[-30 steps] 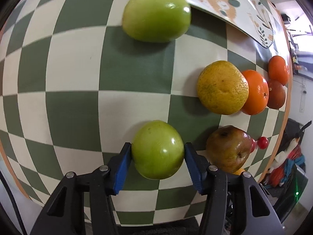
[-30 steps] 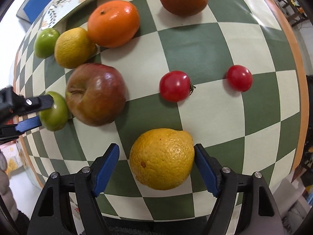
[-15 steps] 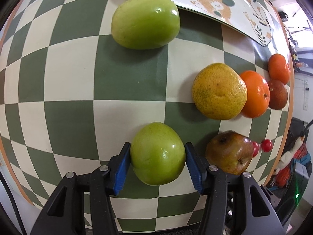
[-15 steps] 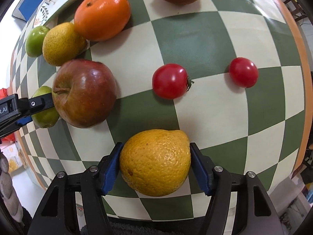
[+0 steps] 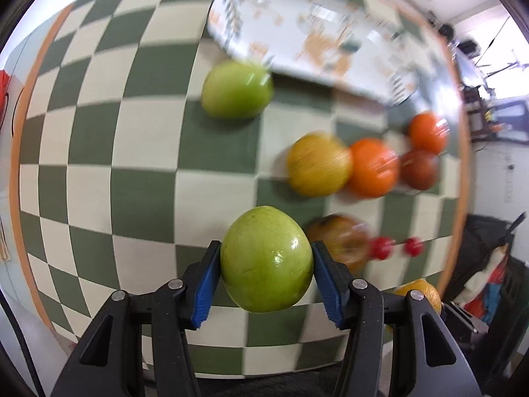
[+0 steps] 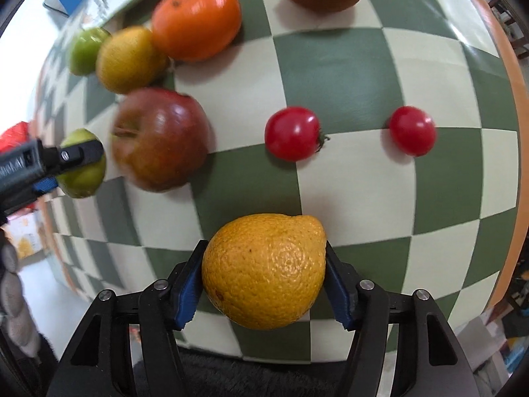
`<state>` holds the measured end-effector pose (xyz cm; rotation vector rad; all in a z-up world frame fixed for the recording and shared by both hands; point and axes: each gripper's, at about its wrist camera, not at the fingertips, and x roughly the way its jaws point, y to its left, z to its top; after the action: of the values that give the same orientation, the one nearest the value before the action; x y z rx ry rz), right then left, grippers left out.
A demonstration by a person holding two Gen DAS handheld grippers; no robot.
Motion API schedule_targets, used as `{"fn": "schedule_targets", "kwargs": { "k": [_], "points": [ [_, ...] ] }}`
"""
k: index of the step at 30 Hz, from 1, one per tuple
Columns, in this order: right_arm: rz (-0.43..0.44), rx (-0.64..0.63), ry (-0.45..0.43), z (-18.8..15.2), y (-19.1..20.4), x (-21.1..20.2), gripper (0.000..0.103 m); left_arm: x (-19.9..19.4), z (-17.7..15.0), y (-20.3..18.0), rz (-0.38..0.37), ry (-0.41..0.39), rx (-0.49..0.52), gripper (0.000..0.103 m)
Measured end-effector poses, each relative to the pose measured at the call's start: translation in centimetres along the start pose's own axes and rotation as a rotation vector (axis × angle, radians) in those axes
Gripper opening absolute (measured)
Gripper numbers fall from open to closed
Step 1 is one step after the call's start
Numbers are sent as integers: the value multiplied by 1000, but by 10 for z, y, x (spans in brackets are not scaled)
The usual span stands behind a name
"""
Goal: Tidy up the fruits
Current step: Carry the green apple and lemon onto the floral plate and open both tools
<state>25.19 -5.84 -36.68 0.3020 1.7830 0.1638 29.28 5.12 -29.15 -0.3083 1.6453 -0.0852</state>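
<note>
Left tongs (image 5: 266, 276) clenched on green apple (image 5: 266, 259), off the desk (image 5: 99, 172); right tongs (image 6: 263, 281) closing on yellow citrus (image 6: 263, 269). Patterned tray (image 5: 307, 33) lies ahead at desk's far edge, left hand likely nearer

Left tongs (image 5: 266, 276) steeply downward, pads clamped; right tongs (image 6: 263, 278) likewise downward, jaws closing, both loaded.
</note>
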Motion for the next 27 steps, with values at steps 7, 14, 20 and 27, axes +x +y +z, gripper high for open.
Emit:
{"fn": "schedule_targets", "kwargs": {
  "k": [7, 14, 20, 27],
  "points": [
    [111, -95, -160, 50, 25, -109, 66, -57, 83, -42, -89, -117, 9, 52],
    [42, -238, -268, 211, 66, -134, 66, -11, 202, -29, -36, -61, -58, 52],
    [-61, -325, -205, 302, 94, -68, 66, 33, 249, -18, -27, 32, -101, 52],
    [-112, -327, -164, 332, 94, -39, 66, 46, 259, -17, -18, 83, -78, 52]
  ]
}}
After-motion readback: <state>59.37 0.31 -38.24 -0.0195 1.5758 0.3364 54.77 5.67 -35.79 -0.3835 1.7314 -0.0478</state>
